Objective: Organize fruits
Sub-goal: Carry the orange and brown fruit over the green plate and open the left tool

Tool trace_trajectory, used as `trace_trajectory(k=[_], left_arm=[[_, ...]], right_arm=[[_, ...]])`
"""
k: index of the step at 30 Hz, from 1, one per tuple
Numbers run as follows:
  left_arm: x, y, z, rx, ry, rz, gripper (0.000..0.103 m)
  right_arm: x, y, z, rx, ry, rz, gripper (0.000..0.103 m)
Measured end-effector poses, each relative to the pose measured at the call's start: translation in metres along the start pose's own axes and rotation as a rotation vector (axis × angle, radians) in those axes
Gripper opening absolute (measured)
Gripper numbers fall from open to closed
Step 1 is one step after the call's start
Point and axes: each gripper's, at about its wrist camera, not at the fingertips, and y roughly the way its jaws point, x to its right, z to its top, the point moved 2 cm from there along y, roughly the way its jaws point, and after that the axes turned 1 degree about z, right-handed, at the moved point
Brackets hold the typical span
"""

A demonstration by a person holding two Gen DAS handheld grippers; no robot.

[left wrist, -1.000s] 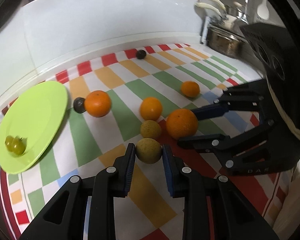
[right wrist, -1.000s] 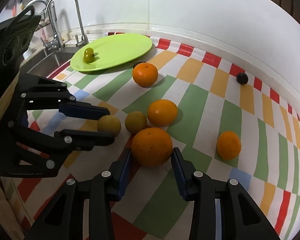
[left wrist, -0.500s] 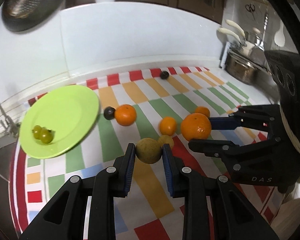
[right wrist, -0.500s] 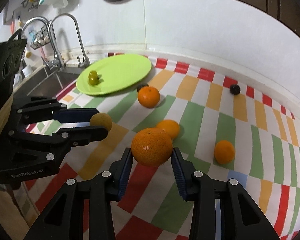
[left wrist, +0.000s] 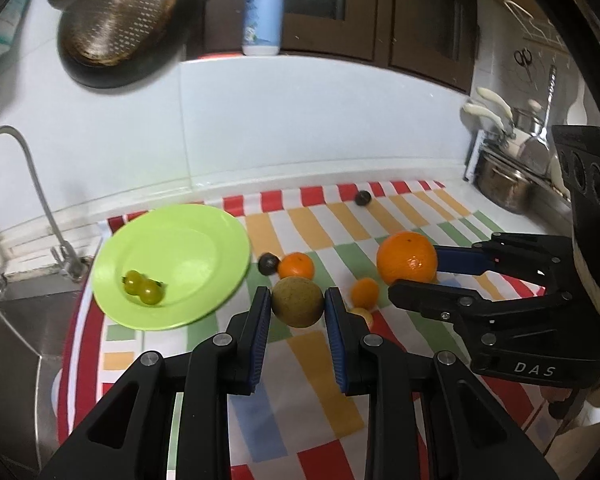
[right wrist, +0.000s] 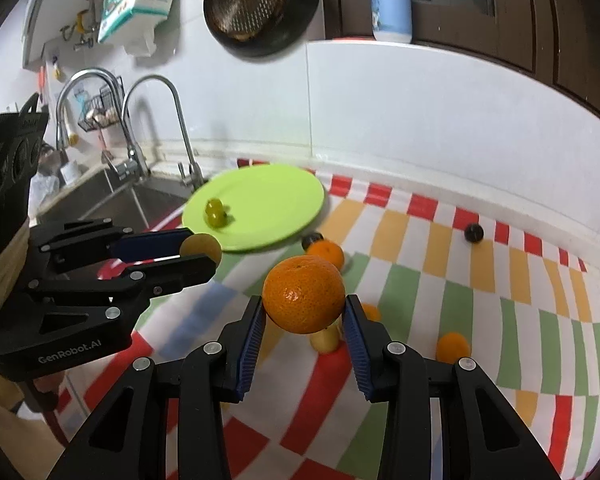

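My left gripper is shut on a round tan-green fruit and holds it above the checked cloth, right of the green plate. It also shows in the right wrist view with the tan-green fruit. My right gripper is shut on a large orange, lifted above the cloth; the large orange also shows in the left wrist view. Two green grapes lie on the plate. Smaller oranges and a tan fruit remain on the cloth.
A dark small fruit lies by the plate and another near the back wall. The sink with its tap is left of the plate. Pots and utensils stand at the far right. A pan hangs on the wall.
Both grippers have risen from the cloth with their fruits held. The view now takes in the wall, pan and bottle, and the plate sits nearer the middle.
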Motion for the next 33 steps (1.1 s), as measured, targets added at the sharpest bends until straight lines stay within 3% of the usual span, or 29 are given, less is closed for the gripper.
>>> trace_trajectory(k=[22, 33], left_arm=[[-0.040, -0.026, 0.027, 0.116, -0.031, 0.156, 0.027], [-0.071, -0.008, 0.044, 0.114, -0.060, 0.193, 0.027]], right_arm=[[-0.026, 0.000, 0.057, 0.134, -0.029, 0.051, 0.041], [-0.030, 0.031, 0.094, 0.116, -0.036, 0.092, 0.041]])
